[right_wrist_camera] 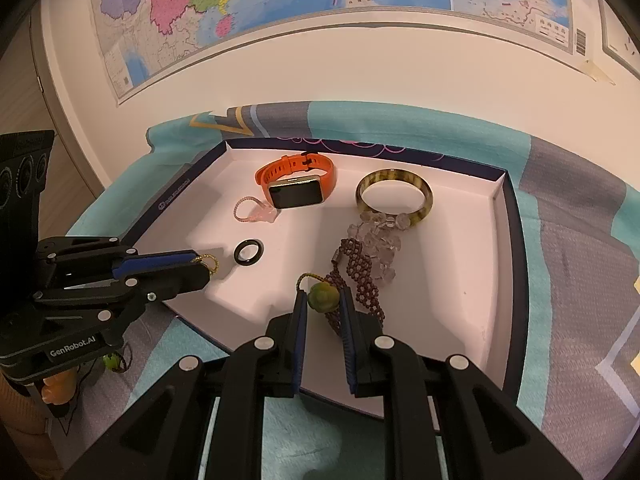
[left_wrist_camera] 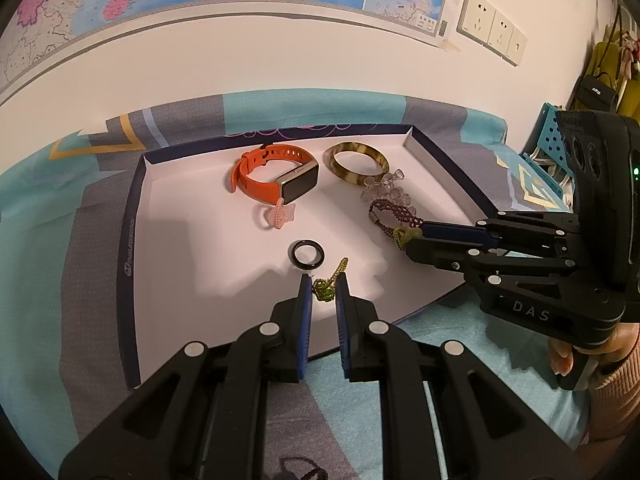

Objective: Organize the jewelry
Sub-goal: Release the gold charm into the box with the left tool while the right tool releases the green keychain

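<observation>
A white shallow box (left_wrist_camera: 172, 240) (right_wrist_camera: 460, 280) holds the jewelry. My left gripper (left_wrist_camera: 324, 284) is shut on a green bead charm (left_wrist_camera: 323, 291) with a gold cord, just over the box's near edge; it also shows in the right wrist view (right_wrist_camera: 208, 268). My right gripper (right_wrist_camera: 324, 300) is shut on a green bead (right_wrist_camera: 322, 296) at the end of a dark red beaded bracelet (right_wrist_camera: 360, 268) that lies in the box; it also shows in the left wrist view (left_wrist_camera: 410, 238). A black ring (left_wrist_camera: 306, 254) (right_wrist_camera: 249, 252) lies between the two grippers.
An orange smartwatch (left_wrist_camera: 272, 178) (right_wrist_camera: 298, 184), a brown bangle (left_wrist_camera: 356, 160) (right_wrist_camera: 394, 196), a clear crystal bracelet (left_wrist_camera: 386, 188) (right_wrist_camera: 376, 236) and a pink ring charm (left_wrist_camera: 276, 214) (right_wrist_camera: 254, 212) lie further back. A patterned cloth (left_wrist_camera: 60, 240) covers the surface. A wall with maps stands behind.
</observation>
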